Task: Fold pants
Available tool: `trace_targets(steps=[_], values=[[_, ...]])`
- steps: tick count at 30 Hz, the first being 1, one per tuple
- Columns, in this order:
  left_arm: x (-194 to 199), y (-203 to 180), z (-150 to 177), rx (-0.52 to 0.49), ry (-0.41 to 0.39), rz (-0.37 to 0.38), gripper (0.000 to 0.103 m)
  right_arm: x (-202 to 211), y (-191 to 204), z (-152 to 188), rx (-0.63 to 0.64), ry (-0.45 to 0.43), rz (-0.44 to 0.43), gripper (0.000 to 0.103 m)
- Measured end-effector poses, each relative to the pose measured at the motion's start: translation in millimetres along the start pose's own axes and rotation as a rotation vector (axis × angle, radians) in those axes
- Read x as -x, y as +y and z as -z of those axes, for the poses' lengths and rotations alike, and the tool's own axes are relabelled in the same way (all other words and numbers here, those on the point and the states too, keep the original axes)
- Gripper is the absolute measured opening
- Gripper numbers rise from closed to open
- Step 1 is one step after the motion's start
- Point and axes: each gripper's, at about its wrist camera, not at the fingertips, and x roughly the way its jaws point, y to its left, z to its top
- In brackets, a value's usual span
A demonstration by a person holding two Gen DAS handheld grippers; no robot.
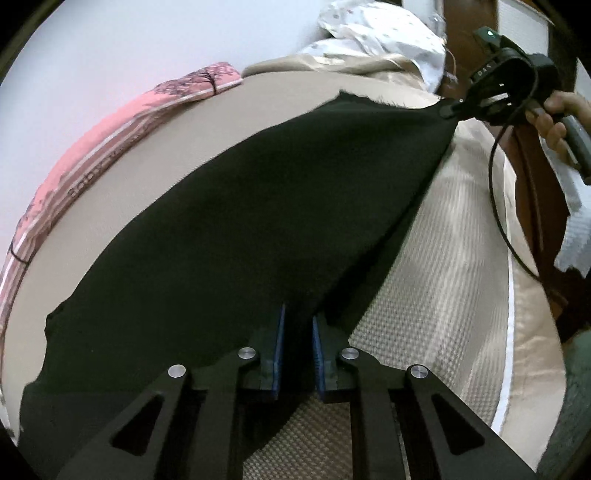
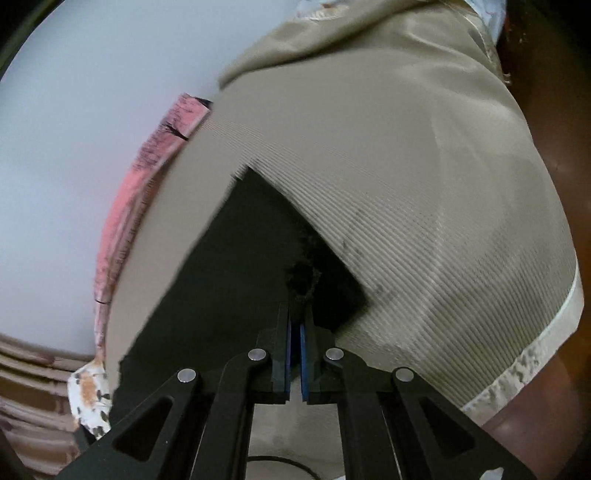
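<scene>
The black pants are stretched taut above a beige bed. My left gripper is shut on one edge of the pants, the cloth pinched between its blue pads. My right gripper shows at the upper right of the left wrist view, held by a hand, shut on the far corner of the pants. In the right wrist view the right gripper is shut on a bunched bit of the black pants, which hang away to the left.
A pink patterned pillow lies along the bed's far edge against a pale wall. A white floral cloth is heaped at the head. Brown wooden furniture stands right of the bed. A black cable hangs from the right gripper.
</scene>
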Motion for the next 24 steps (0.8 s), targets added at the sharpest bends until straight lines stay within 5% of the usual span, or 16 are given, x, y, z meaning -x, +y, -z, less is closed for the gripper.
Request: trace_targets(steps=[8,12,16,20,24], values=[[-2.4,9.6,-1.7,0.048,0.018,0.056,0.015,-20.9,3.8,-7.8,-0.008,0.048,0.071,0.003],[5.3,17.4,-3.8,0.091,0.038,0.1,0.021,-9.5,6.4,-7.2,0.038,0.041,0.115,0.015],[25.0,27.7,-3.4,0.12,-0.004,0.098,0.067,9.9,13.2,-23.5,0.086,-0.007,0.134,0.017],[46.4,46.1,-4.9,0.174,-0.087,0.101,0.067,7.0,39.4,-56.4,0.218,-0.012,0.035,0.017],[45.6,82.6,-1.0,0.326,-0.096,-0.002,0.067,-28.3,67.9,-90.9,0.331,0.059,-0.046,0.017]])
